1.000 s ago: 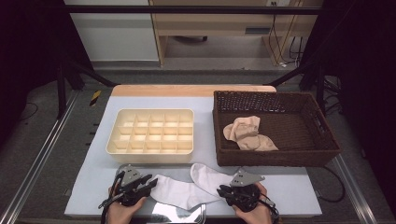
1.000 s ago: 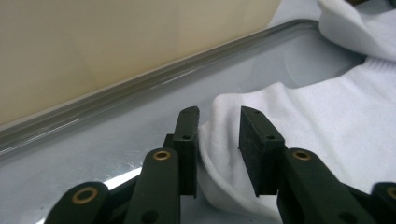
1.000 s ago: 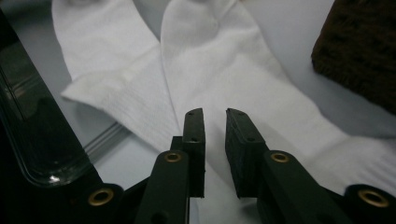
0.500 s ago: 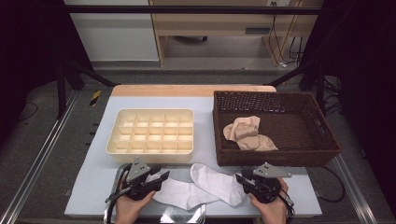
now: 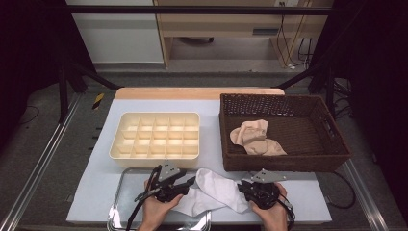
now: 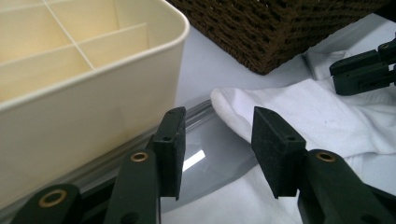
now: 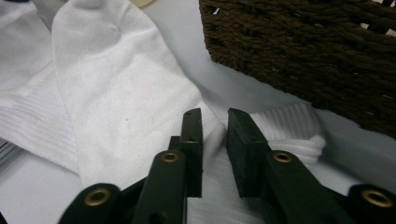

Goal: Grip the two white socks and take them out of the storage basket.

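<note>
White socks (image 5: 211, 191) lie bunched at the table's front edge, partly over a metal tray (image 5: 122, 204). My left gripper (image 5: 188, 182) sits at their left end. Its jaws (image 6: 217, 126) have just been opening and stand open over the tray, with a sock toe (image 6: 261, 109) just beyond the right jaw and nothing between them. My right gripper (image 5: 242, 188) is at the socks' right end. Its jaws (image 7: 215, 116) have just been closing and pinch a fold of white sock (image 7: 126, 93) near the ribbed cuff (image 7: 289, 130).
A cream divided organizer (image 5: 156, 139) stands behind the tray, close to my left gripper. At the right, a brown wicker basket (image 5: 332, 144) holds beige socks (image 5: 255, 139); its front wall is just beyond my right gripper. A pale mat (image 5: 211, 120) covers the table.
My left gripper has moved right toward the socks, and its jaws have widened. The right gripper swung right, then came back left onto the sock. The socks have bunched up between them.
</note>
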